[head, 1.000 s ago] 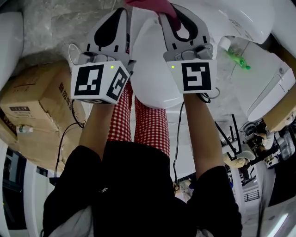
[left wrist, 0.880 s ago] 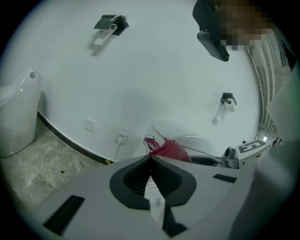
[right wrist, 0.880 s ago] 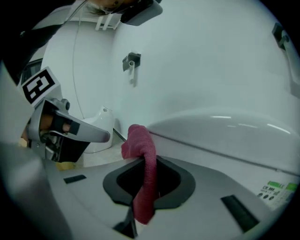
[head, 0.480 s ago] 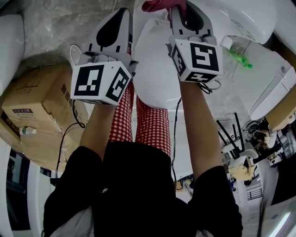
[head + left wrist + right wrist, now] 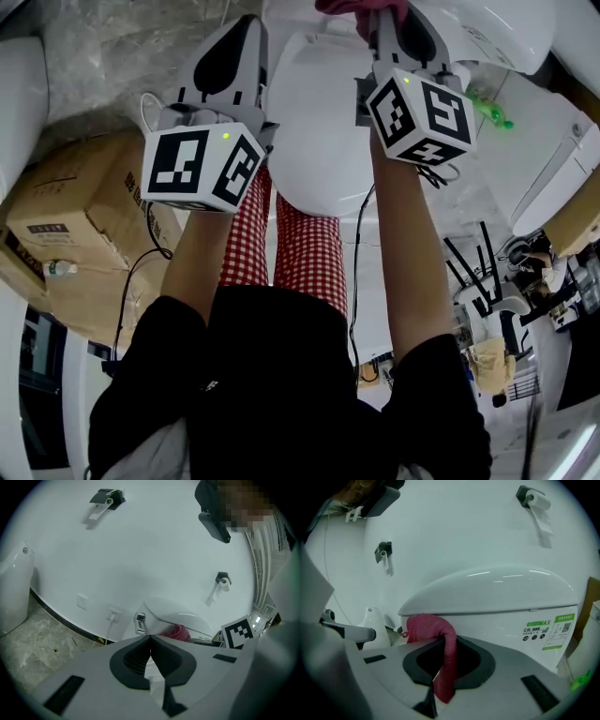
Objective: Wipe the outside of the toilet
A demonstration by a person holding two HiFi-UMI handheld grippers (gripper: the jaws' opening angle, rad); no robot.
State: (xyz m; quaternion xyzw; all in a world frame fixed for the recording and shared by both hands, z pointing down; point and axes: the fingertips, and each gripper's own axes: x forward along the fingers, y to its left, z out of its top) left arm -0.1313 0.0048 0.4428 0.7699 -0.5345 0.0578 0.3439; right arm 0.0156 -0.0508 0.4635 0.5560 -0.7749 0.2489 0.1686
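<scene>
Right tongs [image 5: 443,643] pinch the red cloth [image 5: 425,627], cropped at head view's top; left tongs [image 5: 150,640] closed, empty.

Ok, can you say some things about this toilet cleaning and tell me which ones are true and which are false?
1. The right gripper is holding a pinkish-red cloth. True.
2. The left gripper is holding a sponge. False: its jaws are together with nothing between them.
3. The toilet lid is lifted up. False: it lies shut over the bowl.
4. A cardboard box sits on the person's left side. True.
5. The cloth is far from the toilet. False: it is right up at the white tank.
</scene>
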